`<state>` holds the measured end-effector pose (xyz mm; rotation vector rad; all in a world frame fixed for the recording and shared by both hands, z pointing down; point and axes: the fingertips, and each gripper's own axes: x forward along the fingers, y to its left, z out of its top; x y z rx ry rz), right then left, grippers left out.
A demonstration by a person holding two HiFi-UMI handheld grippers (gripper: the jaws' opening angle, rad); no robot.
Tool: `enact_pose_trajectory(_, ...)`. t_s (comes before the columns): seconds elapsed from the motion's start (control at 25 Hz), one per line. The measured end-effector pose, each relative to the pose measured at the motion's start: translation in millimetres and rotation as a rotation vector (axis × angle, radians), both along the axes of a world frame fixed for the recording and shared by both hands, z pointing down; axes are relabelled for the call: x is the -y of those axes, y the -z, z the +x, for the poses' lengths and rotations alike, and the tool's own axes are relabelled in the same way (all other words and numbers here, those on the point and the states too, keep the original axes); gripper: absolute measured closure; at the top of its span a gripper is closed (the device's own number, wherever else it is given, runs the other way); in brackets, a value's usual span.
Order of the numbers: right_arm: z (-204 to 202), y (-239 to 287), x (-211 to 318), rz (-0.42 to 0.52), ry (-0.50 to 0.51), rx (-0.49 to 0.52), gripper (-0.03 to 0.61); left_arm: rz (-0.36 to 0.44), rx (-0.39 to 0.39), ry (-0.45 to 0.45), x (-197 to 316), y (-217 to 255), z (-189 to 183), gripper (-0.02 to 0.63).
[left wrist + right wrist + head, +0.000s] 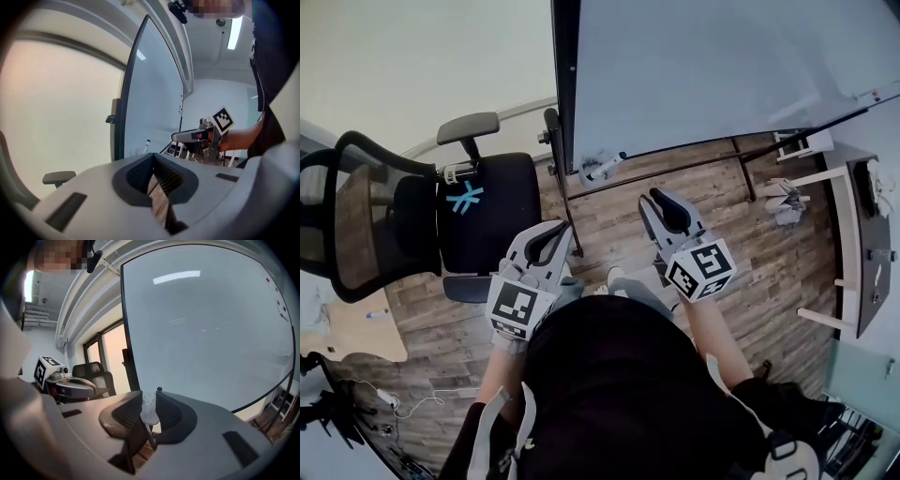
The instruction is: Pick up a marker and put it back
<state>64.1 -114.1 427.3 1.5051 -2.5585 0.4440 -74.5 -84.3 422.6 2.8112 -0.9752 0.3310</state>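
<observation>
A white marker with a dark cap lies on the ledge at the bottom of the whiteboard. In the left gripper view the marker is small and far ahead. In the right gripper view it shows as a white shape through the jaw gap. My left gripper hangs over the wood floor beside the chair, shut and empty. My right gripper hovers short of the ledge, to the marker's right, its jaws a narrow slit apart and holding nothing. Neither gripper touches the marker.
A black office chair stands at the left, close to the whiteboard's black frame post. White furniture legs and a grey desk stand at the right. The wood floor runs under the whiteboard.
</observation>
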Motion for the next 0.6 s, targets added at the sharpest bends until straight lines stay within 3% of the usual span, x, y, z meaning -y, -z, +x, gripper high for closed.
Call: enact_pose_trajectory(0.6,-20,-33,55,-0.058,-0.13,0.088,0.477,-0.06,0.101,-0.123,47,-20,-22,0.604)
